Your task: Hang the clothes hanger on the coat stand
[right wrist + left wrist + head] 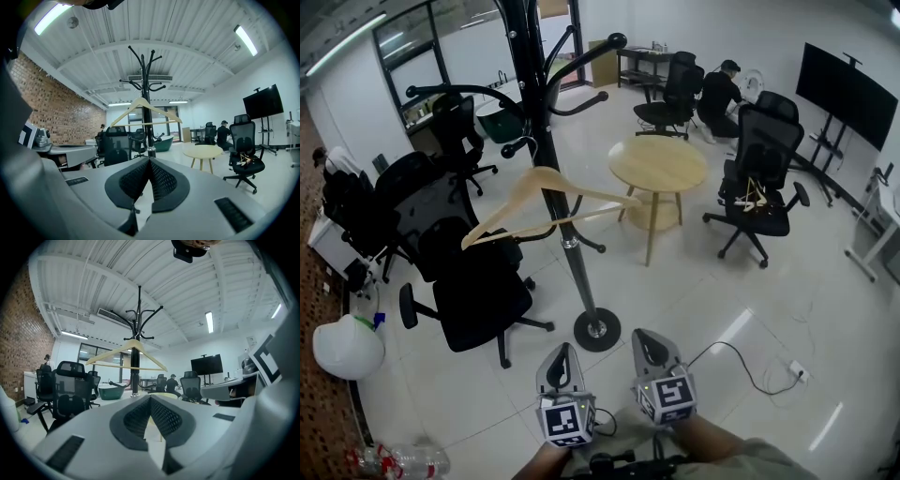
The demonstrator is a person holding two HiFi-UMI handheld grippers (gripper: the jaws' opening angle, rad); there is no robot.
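- Clothes hanger [542,174]: pale wood, hung from a black hook arm, left of frame centre, tilted down toward the left.
- Coat stand [578,267]: black pole on a round base, frame centre; carries the hanger.
- Left gripper [562,351]: bottom centre, jaws closed, nothing between them.
- Right gripper [651,339]: just beside it, jaws closed, nothing held.
- Round table [658,164]: right of centre.

- The left gripper [150,399] fills the near part of the view. Its jaws meet at the tips, and nothing is between them.
- Far behind it stands the black coat stand [136,376]. The wooden hanger [110,353] hangs on it, across the pole.
- A black office chair [70,385] is at the left.
- A dark screen [206,364] is at the far right.
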